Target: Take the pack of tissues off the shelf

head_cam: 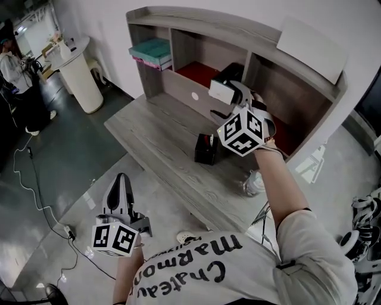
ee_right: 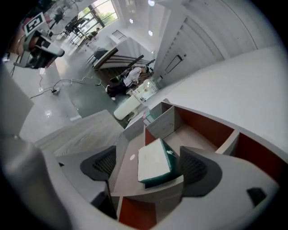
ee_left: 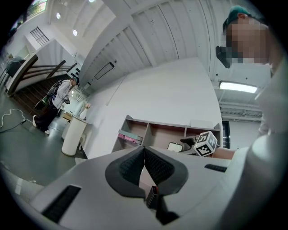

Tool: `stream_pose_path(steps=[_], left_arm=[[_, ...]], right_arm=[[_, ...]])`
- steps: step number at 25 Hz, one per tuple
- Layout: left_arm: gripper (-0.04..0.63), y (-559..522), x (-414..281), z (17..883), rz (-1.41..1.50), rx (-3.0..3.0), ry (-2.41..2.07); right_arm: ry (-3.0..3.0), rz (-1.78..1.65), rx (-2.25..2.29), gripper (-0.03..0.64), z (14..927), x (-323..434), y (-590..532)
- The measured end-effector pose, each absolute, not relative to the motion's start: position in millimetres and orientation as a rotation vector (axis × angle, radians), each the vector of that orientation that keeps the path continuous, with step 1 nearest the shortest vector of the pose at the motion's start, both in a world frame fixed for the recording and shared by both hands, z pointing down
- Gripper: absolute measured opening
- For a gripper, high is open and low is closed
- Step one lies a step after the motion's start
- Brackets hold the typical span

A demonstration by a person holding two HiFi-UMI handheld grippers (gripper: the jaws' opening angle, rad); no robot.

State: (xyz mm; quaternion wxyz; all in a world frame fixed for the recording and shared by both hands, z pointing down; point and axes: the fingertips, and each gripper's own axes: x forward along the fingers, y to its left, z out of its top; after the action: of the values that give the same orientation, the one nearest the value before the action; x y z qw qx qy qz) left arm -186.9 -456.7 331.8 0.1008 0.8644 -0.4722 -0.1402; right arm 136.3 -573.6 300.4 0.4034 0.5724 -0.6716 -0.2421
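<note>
The pack of tissues [ee_right: 155, 164], white on top with green sides, lies at the front edge of the middle compartment of the grey wooden shelf [ee_right: 198, 134]. My right gripper [ee_right: 150, 167] is open, one jaw on each side of the pack. The right pad is close to its green side and a gap shows on the left. From the head view, the right gripper [head_cam: 233, 95] reaches into the shelf [head_cam: 196, 18] at the pack [head_cam: 219, 90]. My left gripper [head_cam: 122, 179] hangs low beside the desk, away from the shelf. Its jaws [ee_left: 144, 150] are shut with nothing between them.
A small black box [head_cam: 206, 149] stands on the grey desk [head_cam: 155, 128] below the shelf. Teal and pink books [head_cam: 152, 53] fill the left compartment. A clear container [head_cam: 255, 183] sits at the desk's near edge. A white round stand [head_cam: 80, 74] and a person [head_cam: 15, 71] are far left; cables cross the floor.
</note>
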Motion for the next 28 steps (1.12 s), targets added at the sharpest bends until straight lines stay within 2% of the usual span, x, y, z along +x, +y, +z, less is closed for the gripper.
stream_pose_path(steps=[3,13,17,28], left_arm=[[0.017,-458.1,-188.6,332.3,-0.403,2.553,-1.408],[0.017,-466.6,-182.2,345.4,-0.388,2.530,-1.383],[0.018,-470.7,-180.5,346.1,-0.396,2.525,-1.367],[0.017,-472.1,-169.4,347.9,-0.397,2.539,-1.312]], right_arm=[[-1.585,-0.632,1.426,0.445,311.2,146.9,-583.7],[-1.295,-0.794,1.439,0.428,324.2,178.2,-606.8],[-1.249,-0.851,1.462,0.357,321.2,182.3,-607.8],[-1.237,-0.893,1.491,0.328,321.4,181.5,-606.8]])
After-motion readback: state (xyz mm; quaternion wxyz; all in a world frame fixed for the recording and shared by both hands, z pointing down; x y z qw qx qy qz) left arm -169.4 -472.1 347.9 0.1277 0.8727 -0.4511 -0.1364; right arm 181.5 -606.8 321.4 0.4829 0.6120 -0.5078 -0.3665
